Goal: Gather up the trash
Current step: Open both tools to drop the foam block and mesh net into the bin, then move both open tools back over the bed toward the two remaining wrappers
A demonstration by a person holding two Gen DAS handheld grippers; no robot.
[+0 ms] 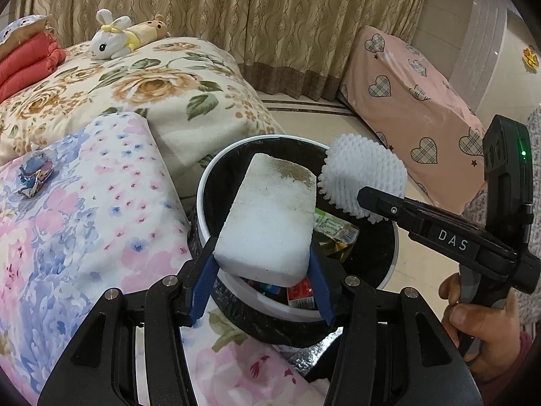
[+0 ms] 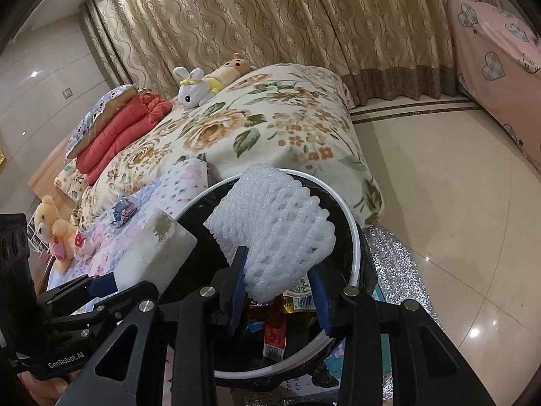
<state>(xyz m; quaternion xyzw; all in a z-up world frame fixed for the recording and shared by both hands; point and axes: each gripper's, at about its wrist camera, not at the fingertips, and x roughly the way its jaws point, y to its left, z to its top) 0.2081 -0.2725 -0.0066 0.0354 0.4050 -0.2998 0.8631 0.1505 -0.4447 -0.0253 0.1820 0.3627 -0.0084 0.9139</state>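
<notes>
Patterned beige curtains are hung behind a bed spread with a floral blanket, on which a white plush rabbit is laid. Beside the bed, a white-rimmed trash bin lined with a black bag is seen, with wrappers inside. A white foam block is pinched at its near end between the blue pads of the left gripper and is held over the bin. A white foam fruit net is held above the bin between the fingers of the right gripper, whose jaws are opening slightly. A crumpled blue wrapper is left on the flowered quilt.
</notes>
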